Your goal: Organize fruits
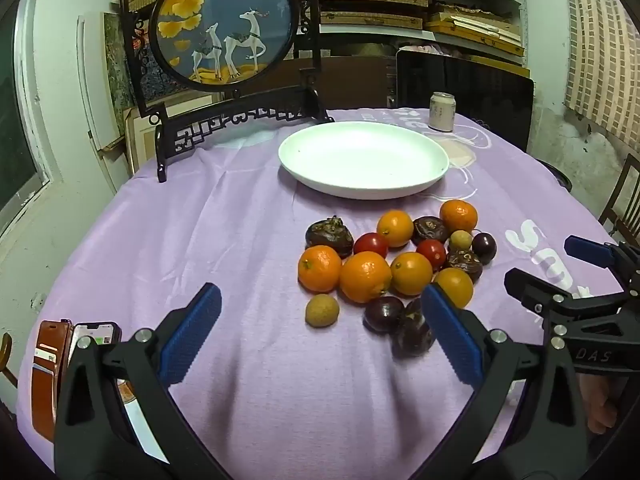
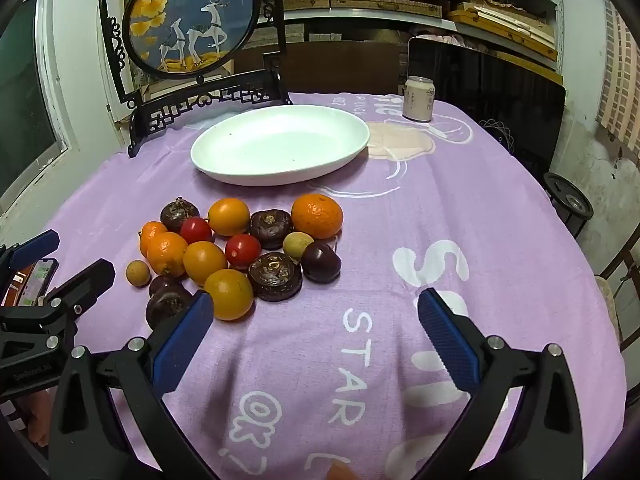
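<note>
Left wrist view shows the left gripper (image 1: 320, 332) with fingers spread wide and empty over the purple-clothed desk (image 1: 224, 240), as is the right gripper (image 2: 312, 336), presumably ready to lift the mixed fruit cluster (image 1: 396, 264) at centre-right into the bare white oval plate (image 1: 364, 160) just above it.

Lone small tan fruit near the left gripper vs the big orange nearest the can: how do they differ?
The tan fruit is small, dull yellow-brown and matte; the big orange is clearly larger, bright orange and glossier.
The tan fruit sits at the near edge of the pile, slightly apart from its neighbours; the big orange sits at the far edge, closest to the white plate.
Shared: both are round, rest on the purple cloth, and neither is gripped.
</note>
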`<action>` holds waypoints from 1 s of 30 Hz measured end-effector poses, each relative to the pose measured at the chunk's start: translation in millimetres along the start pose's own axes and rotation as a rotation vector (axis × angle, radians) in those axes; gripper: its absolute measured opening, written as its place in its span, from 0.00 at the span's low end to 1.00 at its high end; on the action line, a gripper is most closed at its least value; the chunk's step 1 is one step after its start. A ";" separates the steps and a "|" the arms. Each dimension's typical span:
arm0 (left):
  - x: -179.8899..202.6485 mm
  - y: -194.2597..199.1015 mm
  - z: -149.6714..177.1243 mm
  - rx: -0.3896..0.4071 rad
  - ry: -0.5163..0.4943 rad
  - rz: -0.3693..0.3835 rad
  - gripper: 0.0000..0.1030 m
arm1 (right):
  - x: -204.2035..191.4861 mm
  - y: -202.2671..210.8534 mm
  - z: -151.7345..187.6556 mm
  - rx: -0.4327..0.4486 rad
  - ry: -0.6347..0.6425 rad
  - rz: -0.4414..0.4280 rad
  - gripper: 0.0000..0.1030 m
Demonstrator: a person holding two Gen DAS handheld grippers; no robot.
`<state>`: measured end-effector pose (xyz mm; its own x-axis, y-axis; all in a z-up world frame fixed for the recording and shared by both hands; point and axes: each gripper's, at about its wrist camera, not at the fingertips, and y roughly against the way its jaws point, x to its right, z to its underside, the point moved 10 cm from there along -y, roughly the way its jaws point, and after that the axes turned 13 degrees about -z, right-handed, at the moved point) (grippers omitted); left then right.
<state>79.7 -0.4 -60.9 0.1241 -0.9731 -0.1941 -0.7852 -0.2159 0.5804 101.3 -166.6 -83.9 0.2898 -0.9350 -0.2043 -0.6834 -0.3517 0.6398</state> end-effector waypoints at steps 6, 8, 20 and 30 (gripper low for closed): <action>9.7 -0.3 2.3 0.016 -0.006 -0.007 0.98 | 4.5 1.5 -0.5 -0.002 0.007 0.005 0.99; 12.8 1.3 2.5 0.024 -0.003 -0.009 0.98 | -1.4 0.6 0.5 -0.001 0.013 0.009 0.99; 0.6 -1.0 2.1 0.018 0.005 -0.012 0.98 | -3.5 0.1 -0.5 0.002 0.008 0.002 0.99; 2.0 -1.3 3.4 0.010 -0.002 -0.014 0.98 | -4.0 0.3 0.7 0.001 0.016 -0.007 0.99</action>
<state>78.9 -1.7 -64.7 0.1338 -0.9699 -0.2037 -0.7892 -0.2286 0.5700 99.5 -163.0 -83.4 0.3052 -0.9318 -0.1965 -0.6822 -0.3579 0.6376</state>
